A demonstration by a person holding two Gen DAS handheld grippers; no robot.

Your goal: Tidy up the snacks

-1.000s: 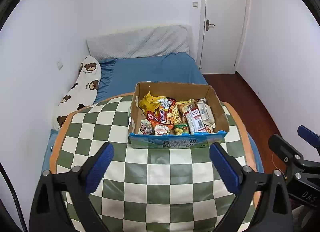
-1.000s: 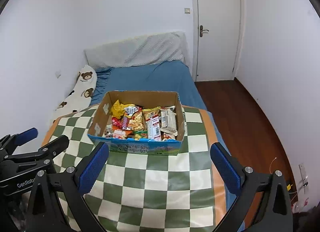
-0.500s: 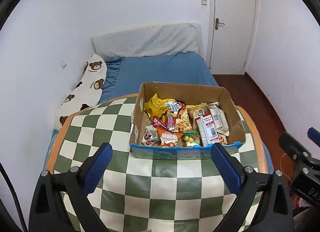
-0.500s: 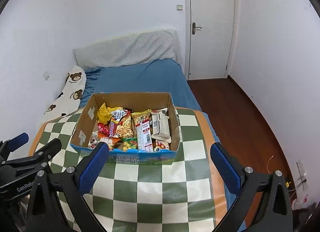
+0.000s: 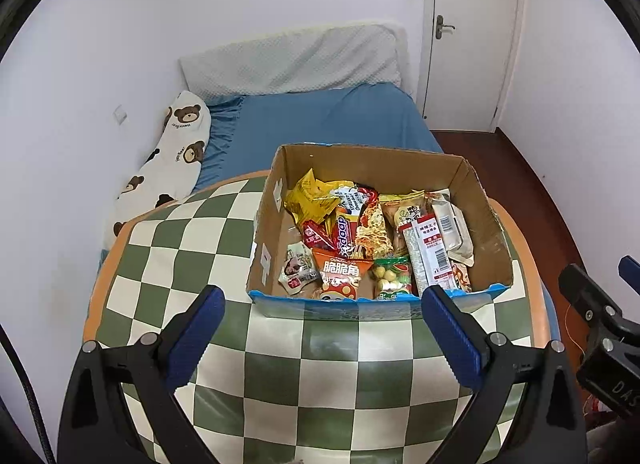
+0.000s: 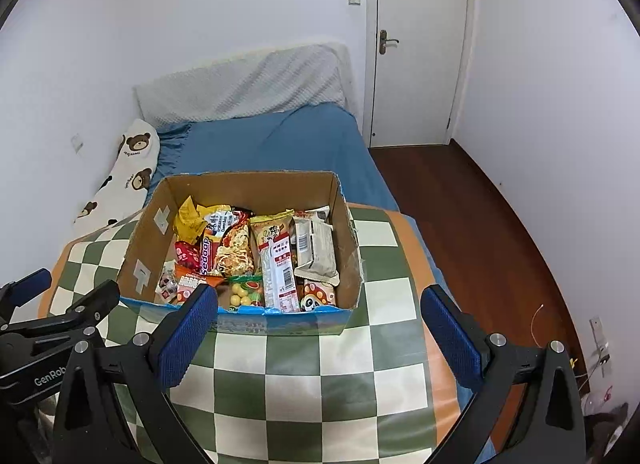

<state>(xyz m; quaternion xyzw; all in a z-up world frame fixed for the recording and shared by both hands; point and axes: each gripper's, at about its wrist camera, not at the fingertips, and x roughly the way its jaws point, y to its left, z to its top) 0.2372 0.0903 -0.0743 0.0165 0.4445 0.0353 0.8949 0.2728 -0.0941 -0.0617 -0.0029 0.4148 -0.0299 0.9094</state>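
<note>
Nearest, the left gripper (image 5: pixel 322 306) and the right gripper (image 6: pixel 319 306) both hang released over the near part of the surface (image 5: pixel 280 368), blue pads spread wide with nothing between them. Each one also shows at the edge of the other's view, cut off by the frame.

The surface wears a green-and-cream checked cloth with an orange border; its near edge is hidden behind the gripper frames.

Toward the far edge of the surface stands an open cardboard box (image 5: pixel 486 223) with a blue printed front wall. The snacks (image 5: pixel 372 236) lie inside it, packed flat and overlapping: a yellow bag (image 5: pixel 310 199) in the far left corner, a red noodle packet (image 5: pixel 360 223) mid-box, a long white-and-red stick pack (image 5: pixel 430 254) to the right. Packets lower in the heap are mostly covered, and their print is too small to read.

Beyond the surface lies a bed (image 6: pixel 272 139) with a blue sheet, a bear-print pillow (image 6: pixel 128 167) along the left wall and a grey padded headboard (image 6: pixel 248 83). A closed white door (image 6: pixel 420 43) stands in the far right corner, with dark wood floor (image 6: pixel 472 215) running along the right side.
</note>
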